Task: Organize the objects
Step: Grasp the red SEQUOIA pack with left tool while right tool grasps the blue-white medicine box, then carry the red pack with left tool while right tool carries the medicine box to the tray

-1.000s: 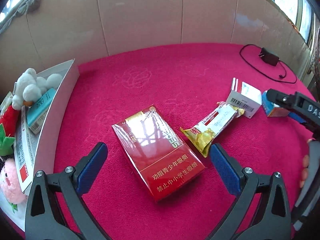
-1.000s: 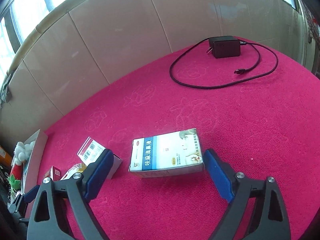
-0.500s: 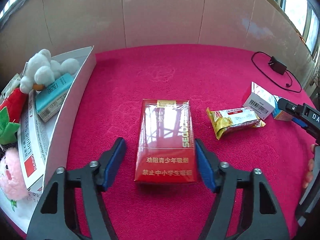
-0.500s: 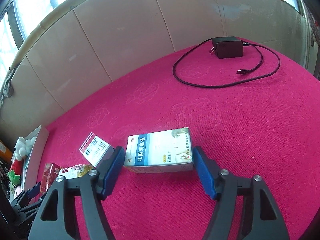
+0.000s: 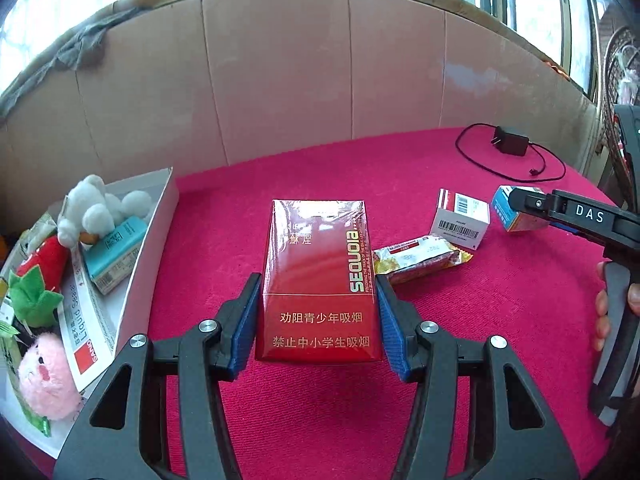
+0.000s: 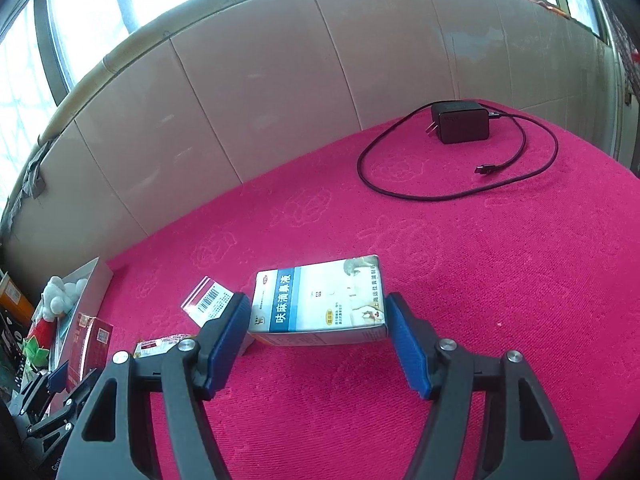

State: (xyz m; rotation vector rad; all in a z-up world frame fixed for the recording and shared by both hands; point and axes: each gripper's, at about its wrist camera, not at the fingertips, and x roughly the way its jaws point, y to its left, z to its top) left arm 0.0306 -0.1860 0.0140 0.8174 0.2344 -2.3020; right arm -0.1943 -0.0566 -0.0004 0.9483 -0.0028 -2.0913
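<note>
At about 9 o'clock in the left view sits the white box (image 5: pixel 160 216), already full of soft toys and small packs. That looks like the place where things get put away. In the middle, the left gripper (image 5: pixel 318 322) squeezes the red carton (image 5: pixel 318 276) from both sides, blue pads flat on its long edges so it will not slip. The carton looks lifted, its far end tipped up. At 3 o'clock lie the snack bar (image 5: pixel 420 258) and the barcode box (image 5: pixel 460 218), waiting on the pink cloth (image 5: pixel 500 320). The right gripper (image 6: pixel 318 334) clamps the blue-and-white medicine box (image 6: pixel 320 300) by its short ends, raised off the cloth. The charger (image 6: pixel 462 122) sits far off at 1 o'clock.
</note>
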